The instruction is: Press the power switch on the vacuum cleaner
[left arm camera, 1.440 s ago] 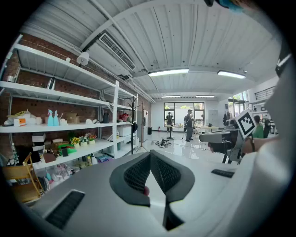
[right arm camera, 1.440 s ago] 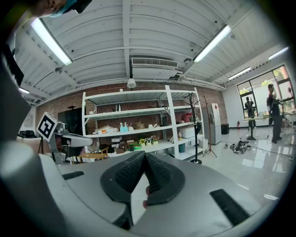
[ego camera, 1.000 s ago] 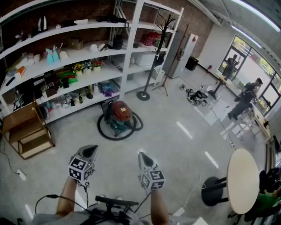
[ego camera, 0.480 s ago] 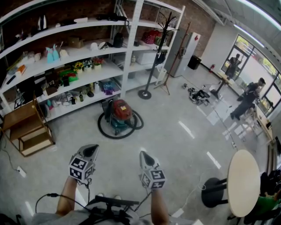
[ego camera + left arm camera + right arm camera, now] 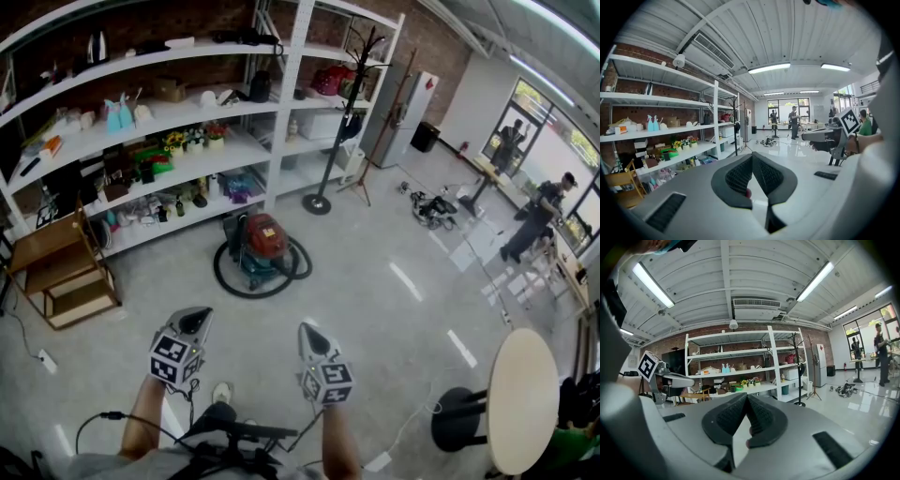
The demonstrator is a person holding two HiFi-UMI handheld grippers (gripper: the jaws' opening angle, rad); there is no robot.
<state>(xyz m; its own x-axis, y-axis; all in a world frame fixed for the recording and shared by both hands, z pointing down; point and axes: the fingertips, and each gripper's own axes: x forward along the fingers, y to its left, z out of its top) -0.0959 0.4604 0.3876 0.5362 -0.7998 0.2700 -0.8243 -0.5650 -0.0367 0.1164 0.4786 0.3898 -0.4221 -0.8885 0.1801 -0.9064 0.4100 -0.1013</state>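
Left hand-held gripper: we hold it out ahead, jaws closed tip to tip.
Right hand-held gripper: alongside, apart, jaws likewise closed.

Vacuum cleaner power switch too small.

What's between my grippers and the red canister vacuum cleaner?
Head view: only bare grey floor, up to the black hose looped round the red canister vacuum cleaner.

The vacuum cleaner sits on the floor before the shelving, coat stand to its right.
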